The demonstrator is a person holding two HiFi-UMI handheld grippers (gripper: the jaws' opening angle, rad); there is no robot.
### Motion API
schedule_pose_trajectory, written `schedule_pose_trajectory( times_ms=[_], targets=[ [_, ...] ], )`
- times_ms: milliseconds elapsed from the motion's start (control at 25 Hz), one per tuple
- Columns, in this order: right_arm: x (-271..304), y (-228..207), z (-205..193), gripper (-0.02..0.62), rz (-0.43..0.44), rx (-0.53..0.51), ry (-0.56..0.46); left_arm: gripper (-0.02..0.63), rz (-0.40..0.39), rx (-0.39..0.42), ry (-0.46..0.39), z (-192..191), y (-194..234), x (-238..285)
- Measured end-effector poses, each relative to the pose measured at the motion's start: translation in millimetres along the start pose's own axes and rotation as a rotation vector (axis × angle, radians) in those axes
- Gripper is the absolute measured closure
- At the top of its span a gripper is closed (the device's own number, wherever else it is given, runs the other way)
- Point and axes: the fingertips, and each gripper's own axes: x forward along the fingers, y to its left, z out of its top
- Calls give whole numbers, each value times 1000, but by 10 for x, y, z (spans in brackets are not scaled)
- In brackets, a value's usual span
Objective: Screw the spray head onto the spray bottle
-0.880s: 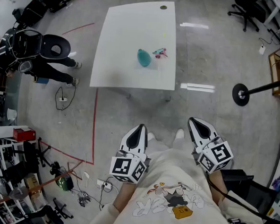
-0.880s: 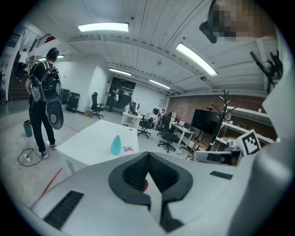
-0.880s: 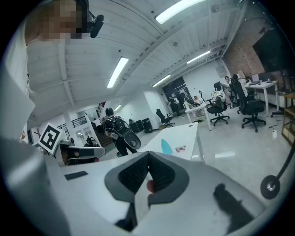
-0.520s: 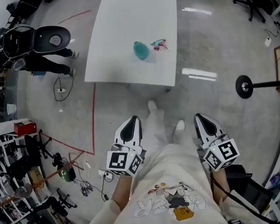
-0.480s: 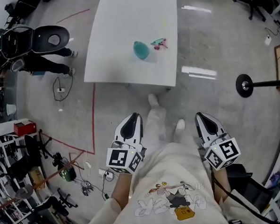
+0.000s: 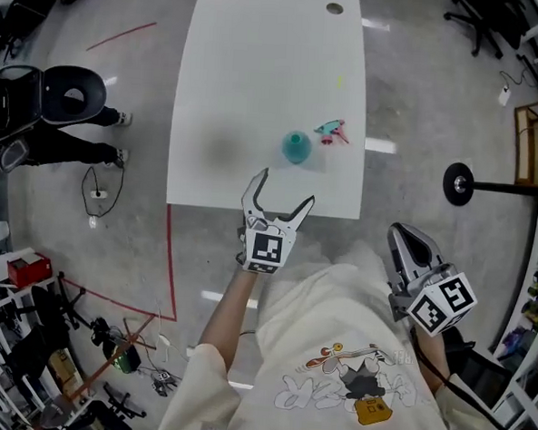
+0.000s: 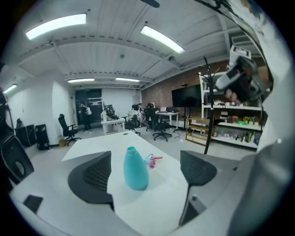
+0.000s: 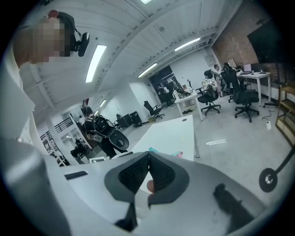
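- We count one teal bottle (image 6: 297,148), upright on the white counter (image 6: 231,89), with its neck bare.
- One spray head (image 6: 330,131) lies on the counter just beside the bottle, not touching it.
- We hold two tools. The left hand-held gripper (image 6: 282,194) is released, its jaws wide at the counter's near edge. The bottle stands ahead of it, untouched.
- The right hand-held gripper (image 6: 400,236) is clenched and empty, off the counter by our side.

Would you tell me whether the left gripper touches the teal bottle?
Apart: the left gripper view shows white table between the teal bottle and the open left gripper.
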Motion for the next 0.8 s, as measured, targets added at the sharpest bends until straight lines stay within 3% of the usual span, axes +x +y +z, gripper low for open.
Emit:
schedule_pose_trajectory(
  times_ms=[200, 400, 800],
  targets=[
    [424, 26, 294, 589, -72, -18, -1, 156, -46, 96, 22, -297, 426, 773],
    [674, -100, 421, 589, -117, 18, -5, 156, -94, 61, 30, -492, 584, 1173],
    [795, -447, 596, 589, -159, 47, 0, 156, -171, 47, 68, -712, 403, 1611]
  ],
)
